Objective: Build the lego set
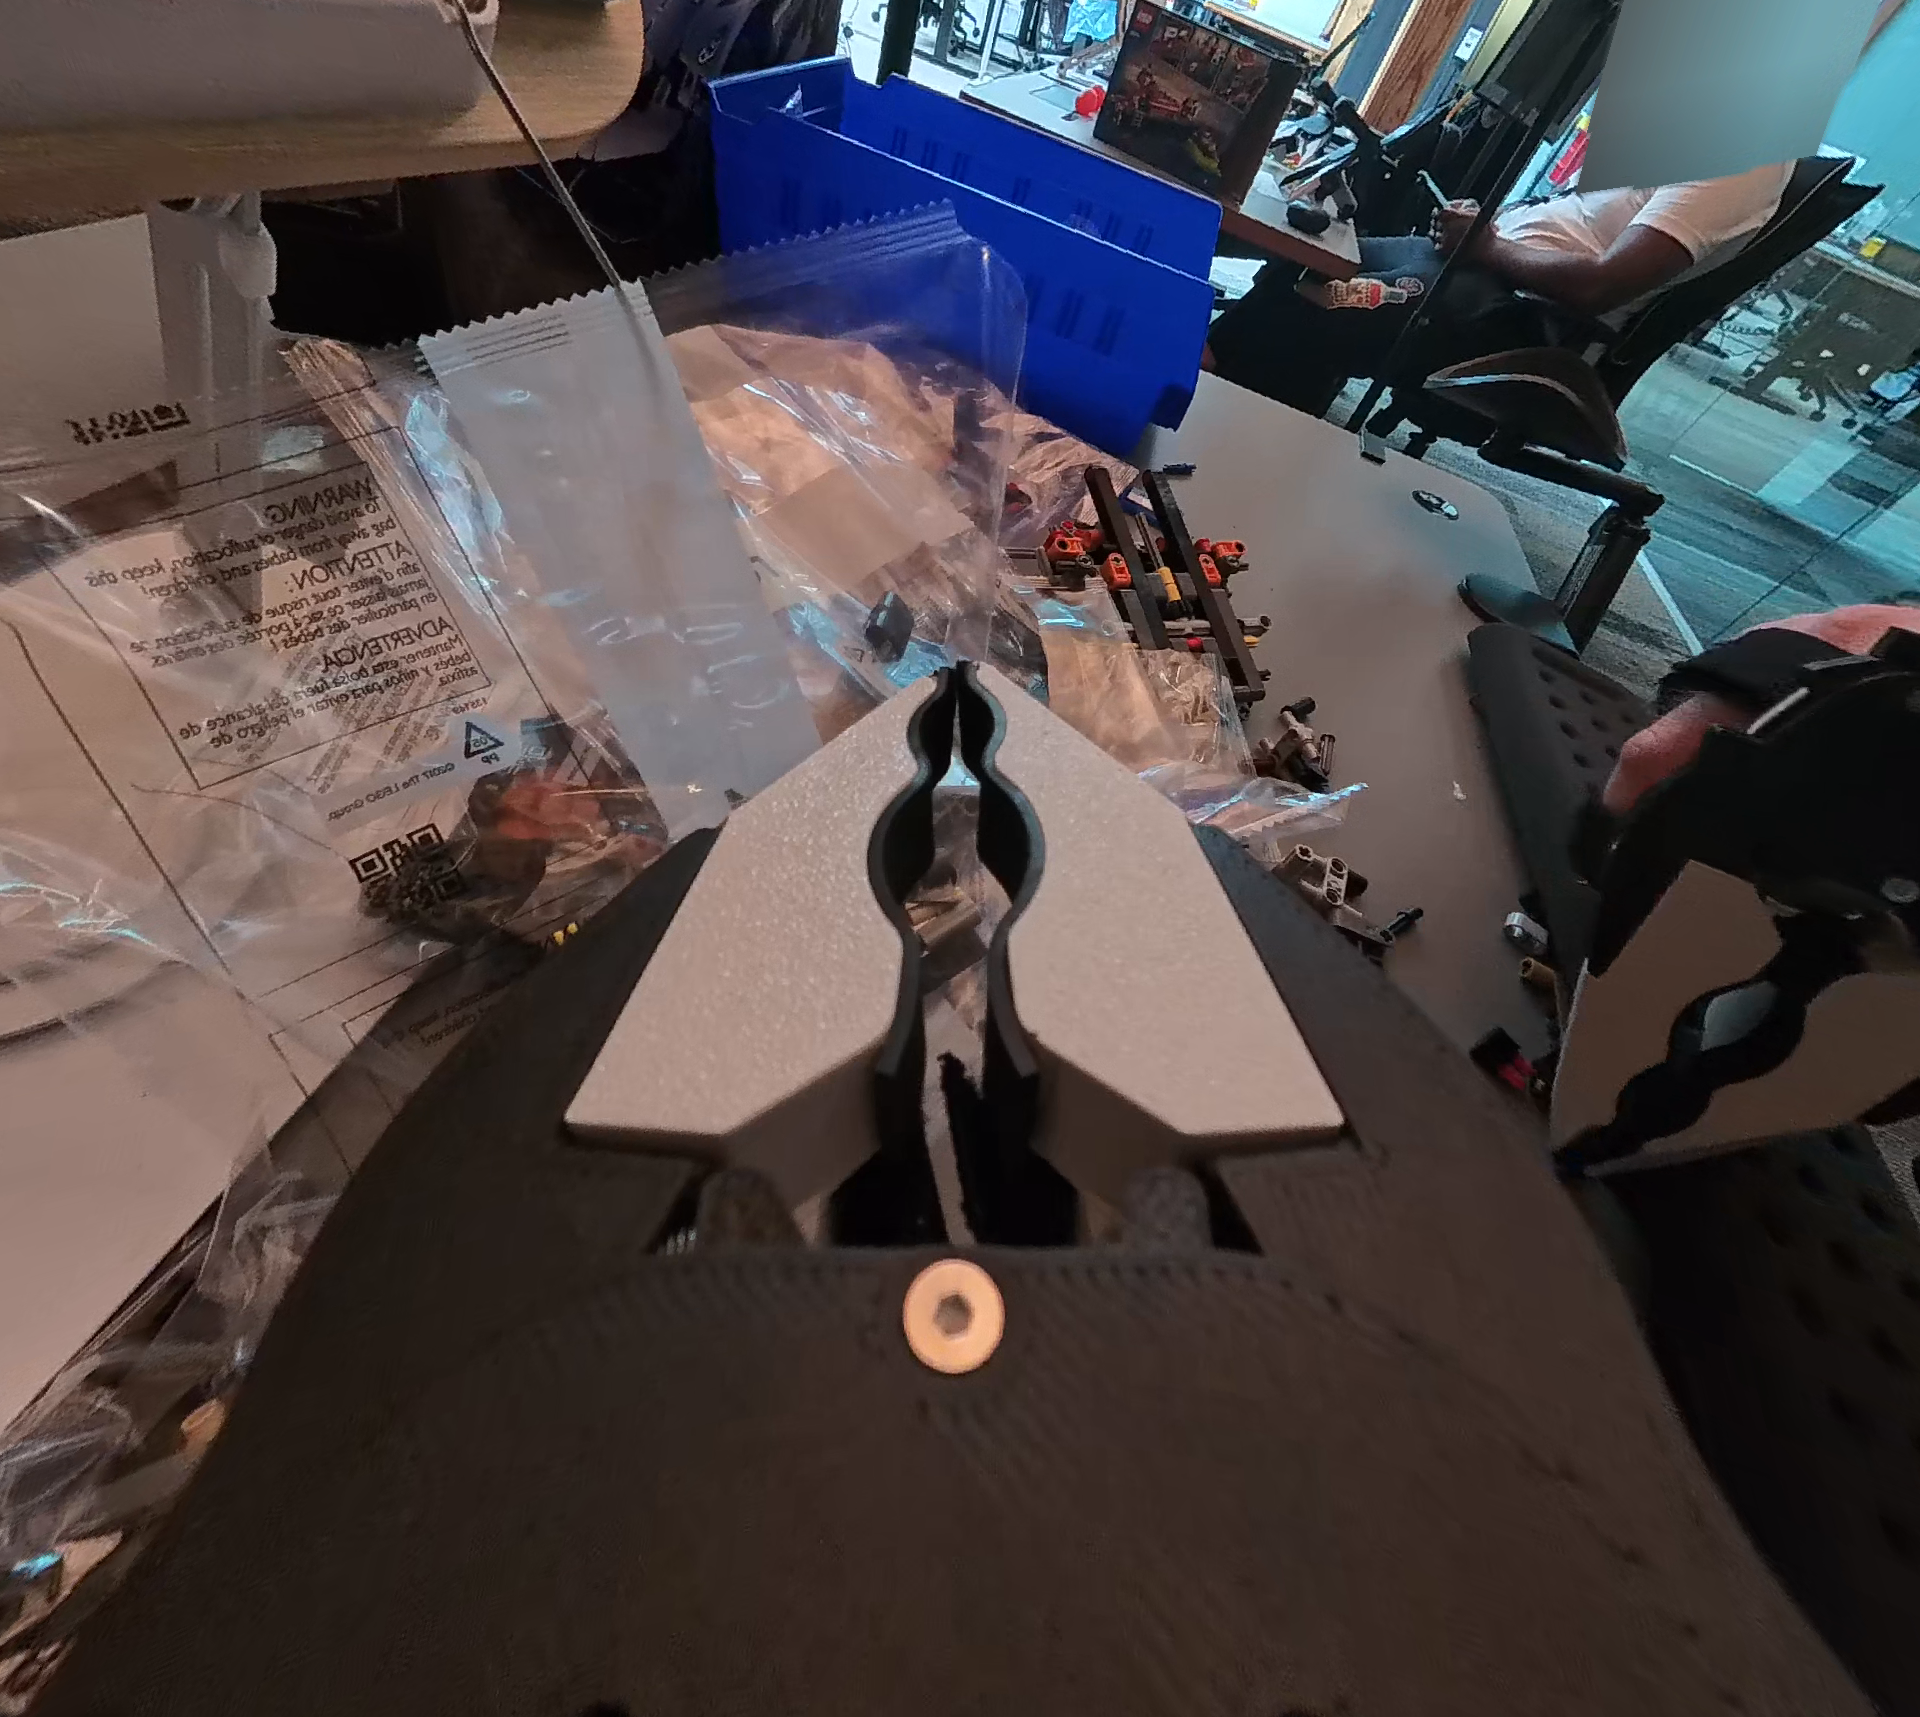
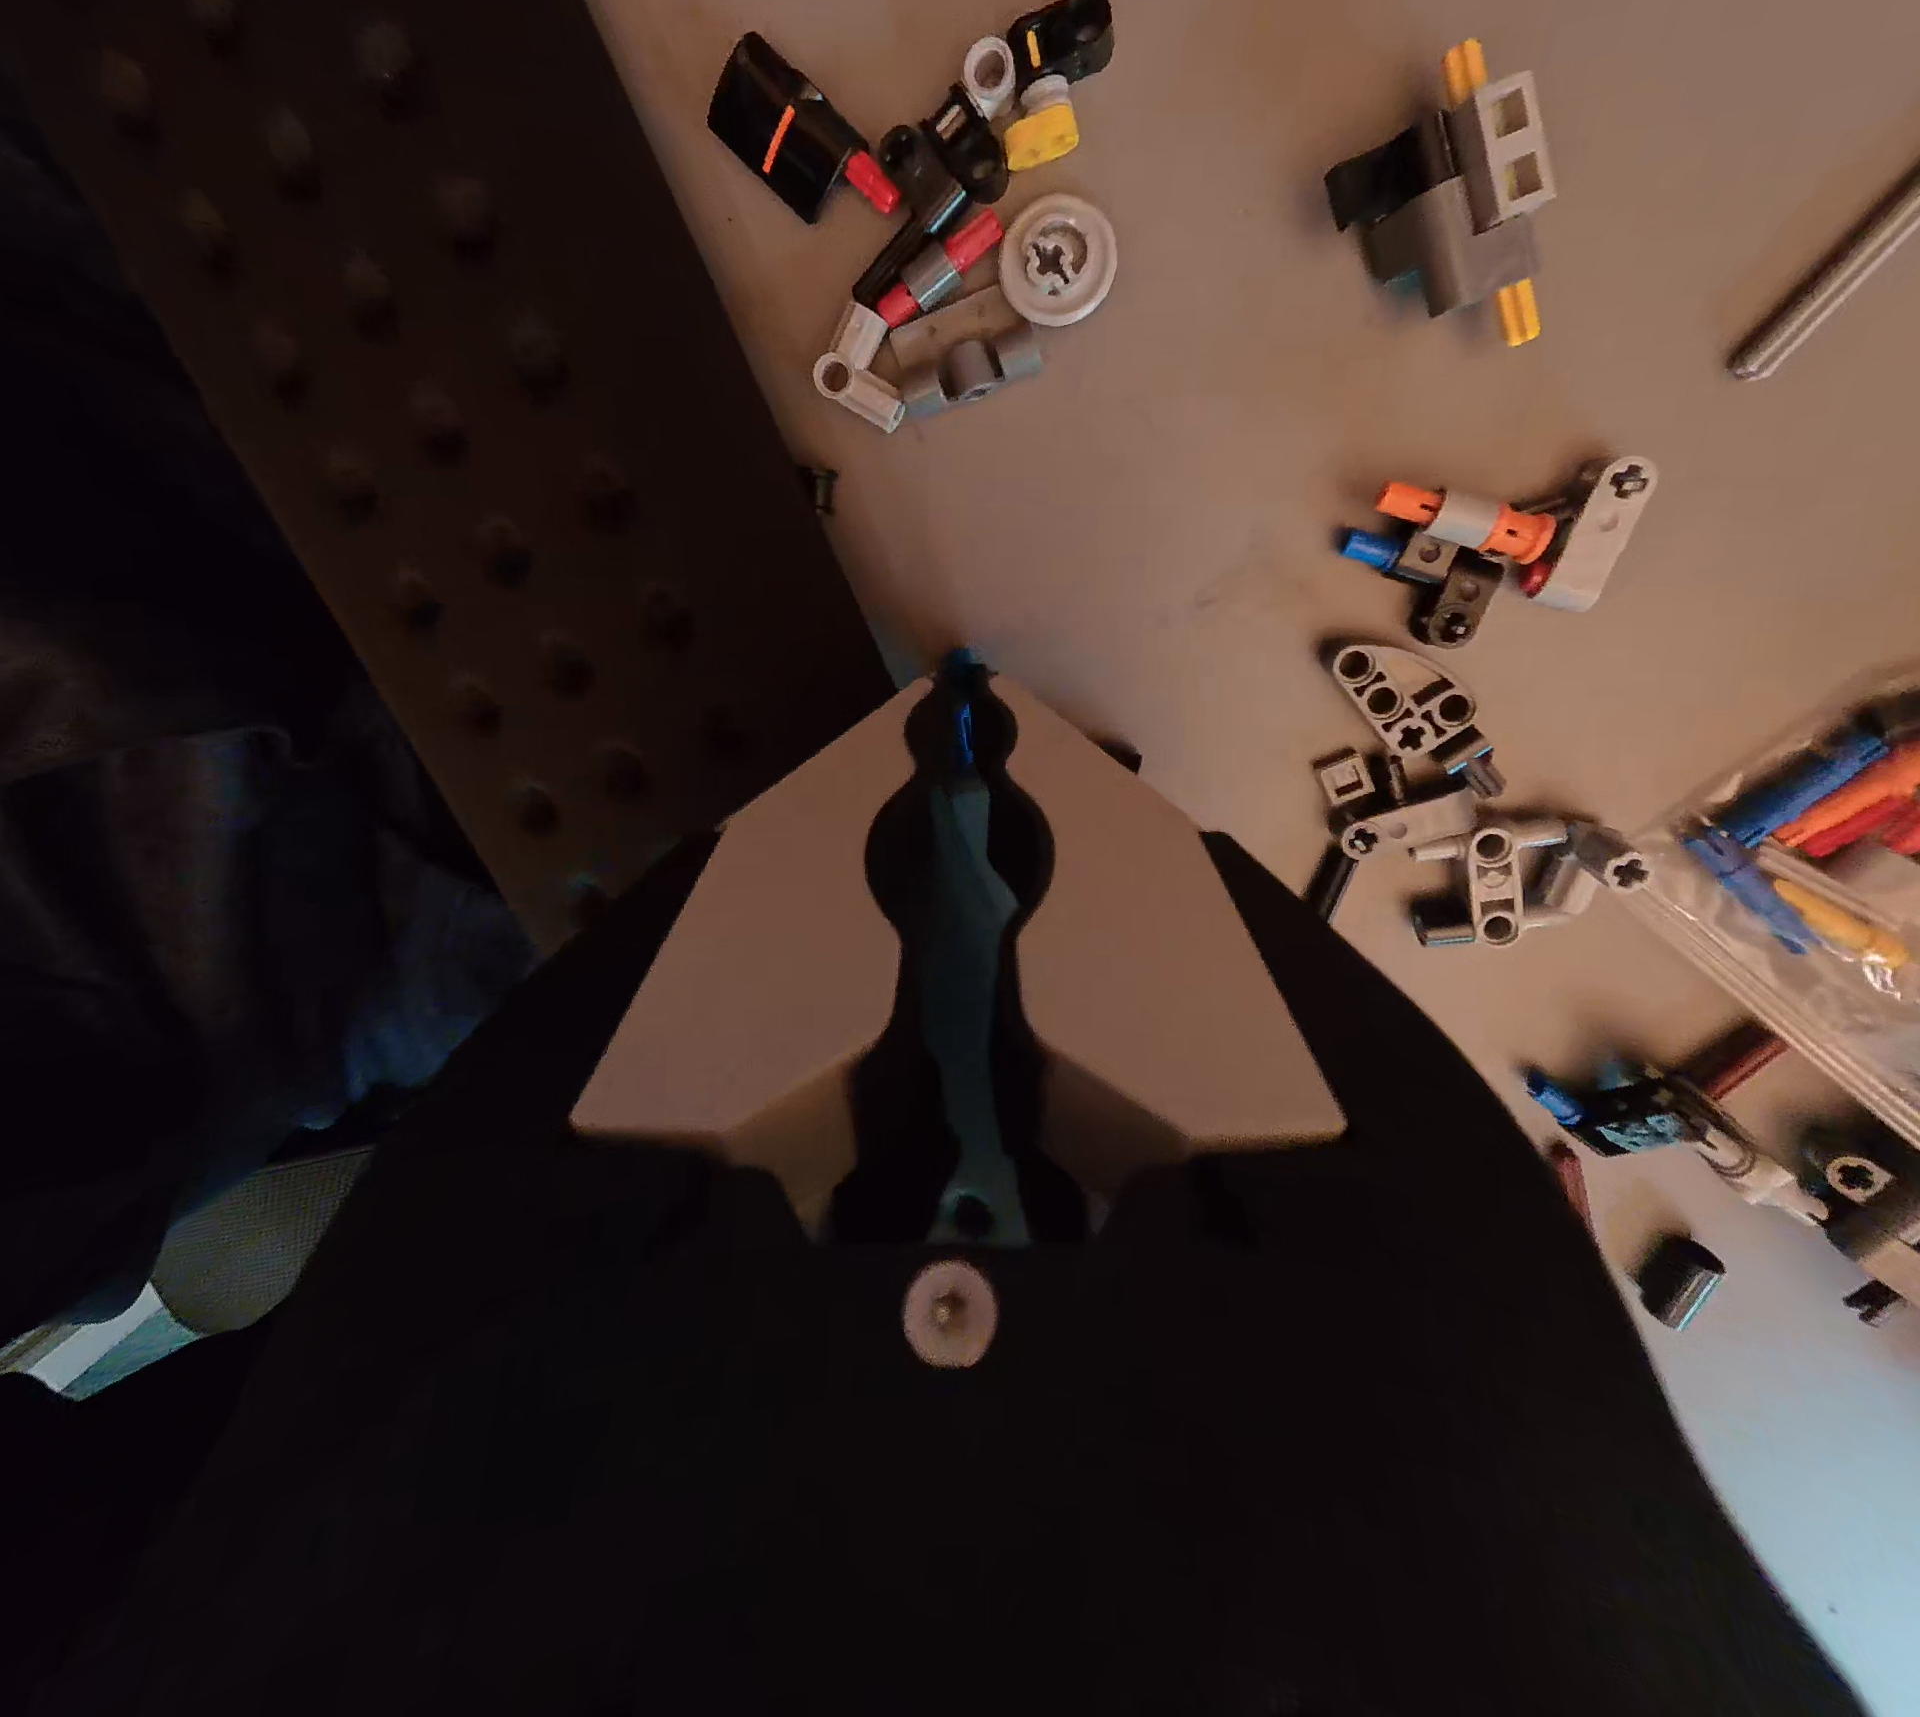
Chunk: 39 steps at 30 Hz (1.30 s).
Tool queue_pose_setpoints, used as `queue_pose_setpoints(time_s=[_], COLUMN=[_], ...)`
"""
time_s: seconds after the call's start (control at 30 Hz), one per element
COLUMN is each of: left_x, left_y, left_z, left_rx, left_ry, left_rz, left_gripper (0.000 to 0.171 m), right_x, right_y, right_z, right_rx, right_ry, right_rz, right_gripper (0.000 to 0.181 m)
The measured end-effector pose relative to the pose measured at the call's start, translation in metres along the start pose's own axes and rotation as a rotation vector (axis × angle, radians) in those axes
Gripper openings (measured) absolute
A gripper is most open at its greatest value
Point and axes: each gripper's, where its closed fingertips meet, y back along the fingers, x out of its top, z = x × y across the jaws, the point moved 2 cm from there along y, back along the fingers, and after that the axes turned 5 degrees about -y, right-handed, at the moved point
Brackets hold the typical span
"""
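Lego frame (image 1: pixel 1164 566) lay on the table (image 1: pixel 1351 504) ahead-right of the left gripper (image 1: pixel 961 680), whose closed tips pinched a clear bag (image 1: pixel 665 545), its long axis running away, while the right gripper (image 2: pixel 964 675), nearer, clamped a blue pin (image 2: pixel 961 665).

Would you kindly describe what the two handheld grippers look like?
Both match: the left gripper and right gripper each have a broad black ribbed plastic body, one silver screw in the middle, and two pale grey wedge-shaped fingers with wavy black inner edges. No cables or markings show.
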Motion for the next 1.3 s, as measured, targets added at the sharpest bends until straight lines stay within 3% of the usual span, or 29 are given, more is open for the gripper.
queue_pose_setpoints(time_s=[0.6,0.87,1.1,1.3], left_x=[-0.002,-0.003,-0.005,-0.005], left_y=[-0.001,-0.003,-0.004,-0.003], left_z=[-0.001,-0.001,-0.001,-0.002], left_rx=[0.004,0.003,0.004,0.003], left_ry=[-0.005,-0.006,-0.008,-0.007], left_rz=[-0.009,-0.016,-0.024,-0.024], left_gripper=[0.0,0.0,0.0,0.0], right_x=[0.014,0.009,0.009,0.017], right_y=[-0.001,0.004,0.0,0.013], right_z=[0.027,0.023,0.024,0.028], right_rx=[-0.096,-0.069,-0.094,-0.114], right_ry=[0.011,0.038,0.081,0.094], right_rz=[0.054,0.067,0.061,0.123], right_gripper=[0.002,0.017,0.002,0.002])
